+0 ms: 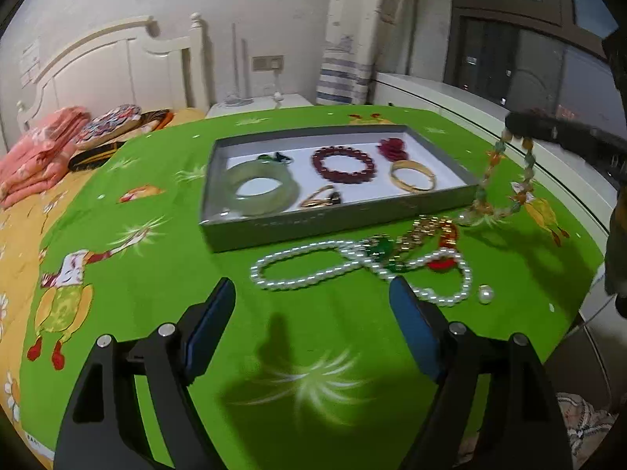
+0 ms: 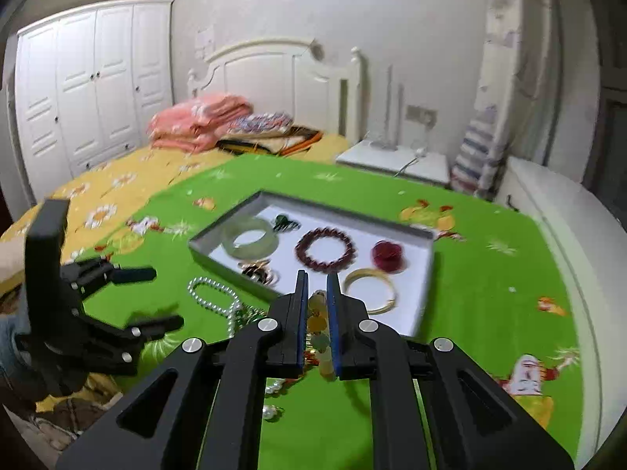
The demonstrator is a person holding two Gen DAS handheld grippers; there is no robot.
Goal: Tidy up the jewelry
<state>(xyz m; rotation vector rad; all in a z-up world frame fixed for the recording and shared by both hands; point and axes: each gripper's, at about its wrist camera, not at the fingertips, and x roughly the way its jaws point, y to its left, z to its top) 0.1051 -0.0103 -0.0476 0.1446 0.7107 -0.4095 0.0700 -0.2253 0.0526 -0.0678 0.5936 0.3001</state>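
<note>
Right hand-held gripper (image 2: 316, 313) clamped on bead strand (image 1: 505, 180) | left hand-held gripper (image 1: 313, 313) apart | we lift clear (lower end drags), then lower into tray (image 1: 274, 231).

Bangles and bracelets lie in the tray (image 1: 333, 231); the pearl necklace (image 1: 313, 270) lies before it.

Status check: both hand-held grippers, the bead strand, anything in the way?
Right hand-held gripper shut on multicolored bead necklace, hanging beside the tray. Left hand-held gripper open, empty. Pearl necklace and tangled pieces lie before the tray.
</note>
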